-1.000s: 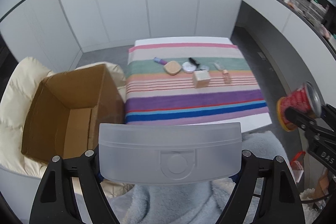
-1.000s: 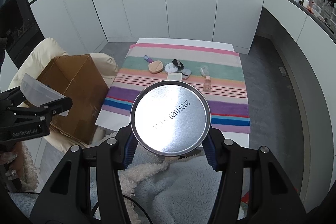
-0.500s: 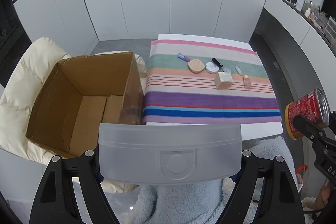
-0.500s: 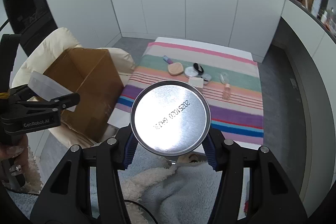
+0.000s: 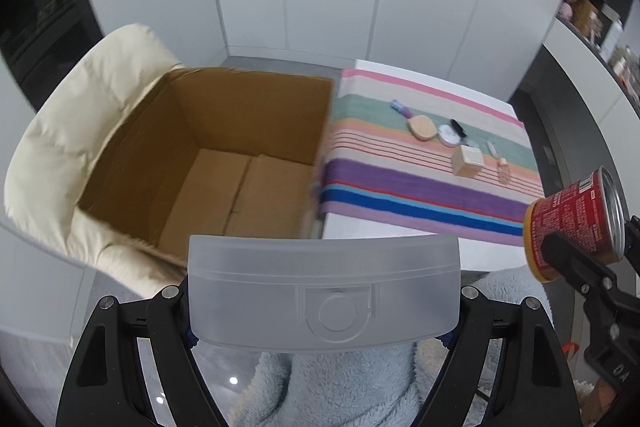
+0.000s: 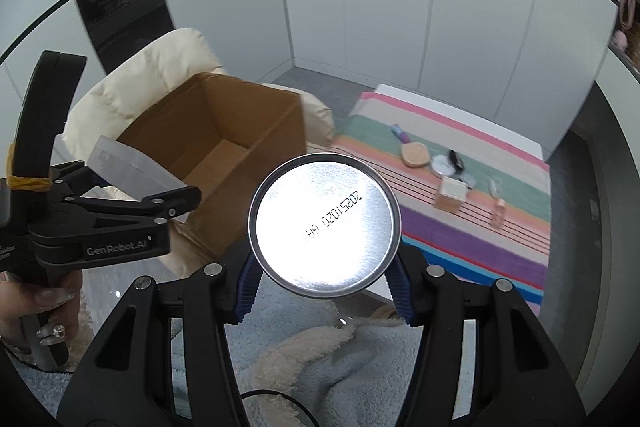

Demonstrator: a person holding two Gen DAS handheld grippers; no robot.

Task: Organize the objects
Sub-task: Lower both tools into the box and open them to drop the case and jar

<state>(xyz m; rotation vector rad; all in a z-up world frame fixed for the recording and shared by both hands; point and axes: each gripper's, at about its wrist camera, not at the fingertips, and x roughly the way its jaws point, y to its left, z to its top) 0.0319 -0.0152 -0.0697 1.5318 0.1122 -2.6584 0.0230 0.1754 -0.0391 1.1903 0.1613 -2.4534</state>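
The cardboard box [image 5: 224, 163] is seen at centre left of the left wrist view, open-topped, seated on a cream cushioned chair [image 5: 60, 139]. Below it, at lower centre, a translucent plastic case [image 5: 324, 293] is clamped between the fingers of the left gripper [image 5: 324, 307]. To the right of the box, a striped cloth [image 5: 420, 179] covers the surface; a row of small cosmetic items is laid on it, including a round compact [image 5: 422, 127] and a small square box [image 5: 467, 161]. At the right edge, a red can [image 5: 576, 223] is held by the right gripper [image 6: 322, 287]. In the right wrist view, the can's silver base fills the centre, gripped between the fingers.
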